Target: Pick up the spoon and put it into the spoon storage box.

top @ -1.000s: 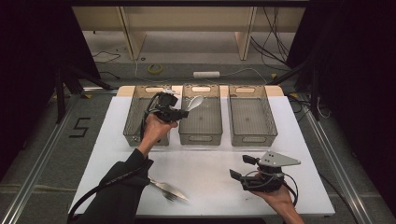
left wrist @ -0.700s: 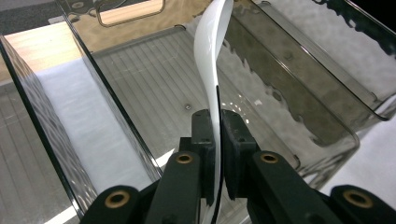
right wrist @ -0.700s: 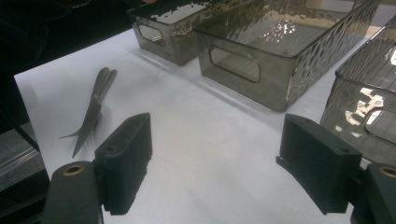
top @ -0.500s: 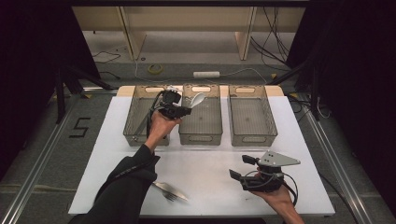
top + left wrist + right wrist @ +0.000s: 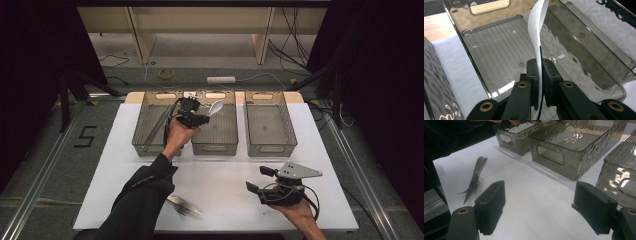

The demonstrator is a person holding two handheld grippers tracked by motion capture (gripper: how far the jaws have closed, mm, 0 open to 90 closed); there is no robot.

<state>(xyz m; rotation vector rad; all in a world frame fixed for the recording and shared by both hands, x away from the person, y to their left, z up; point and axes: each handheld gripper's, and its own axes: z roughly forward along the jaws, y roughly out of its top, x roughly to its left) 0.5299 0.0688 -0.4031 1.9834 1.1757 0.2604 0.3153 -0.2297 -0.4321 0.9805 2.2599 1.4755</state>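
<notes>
While the left gripper point(image 5: 200, 119) clamps the white spoon point(image 5: 537, 27) by its handle above the middle bin point(image 5: 216, 131), lower it well inside before letting go, bowl tipped toward twelve o'clock. At five o'clock the right gripper point(image 5: 261, 181) waits wide and empty; a fork point(image 5: 184, 206) lies at seven o'clock.

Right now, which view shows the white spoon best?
Left gripper view: the white spoon stands close-up, handle clamped between the left gripper jaws above the middle bin. High view shows it small.

Lab recording bay, black curtains point(image 5: 40, 75), taped floor number point(image 5: 86, 136), loose cables point(image 5: 295, 35), white table point(image 5: 225, 175)
</notes>
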